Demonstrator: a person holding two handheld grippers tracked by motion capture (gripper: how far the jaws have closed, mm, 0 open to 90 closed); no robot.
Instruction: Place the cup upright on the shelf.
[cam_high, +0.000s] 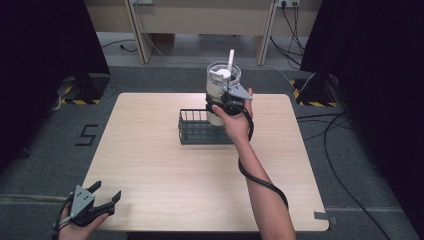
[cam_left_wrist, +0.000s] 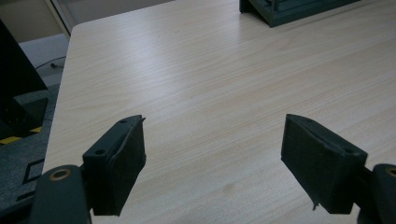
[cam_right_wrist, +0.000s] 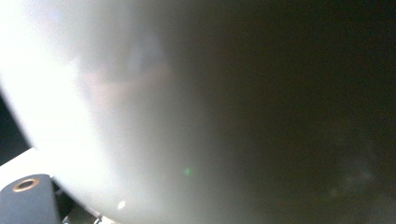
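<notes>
Clear plastic cup (cam_high: 221, 85), white-bottomed with a white straw, held by the right gripper (cam_high: 226, 104) above the black wire basket (cam_high: 192, 131); left gripper (cam_high: 106, 196), seven o'clock, gapes wide.

The desk (cam_high: 165, 165) is pale wood with a fine lengthwise grain, and it stands on a dark grey floor (cam_high: 45, 165) that bears a black "5" (cam_high: 86, 135). The wire basket (cam_high: 197, 131) is black. Above the basket, the cup (cam_high: 220, 82) is clear near its rim and white lower down, with a white straw (cam_high: 230, 60). The left gripper (cam_high: 102, 200) has black jaws and a grey plate, as does the right gripper (cam_high: 225, 102). Yellow-and-black striped tape (cam_high: 80, 101) marks the stands at either side, before black curtains (cam_high: 40, 45).
</notes>
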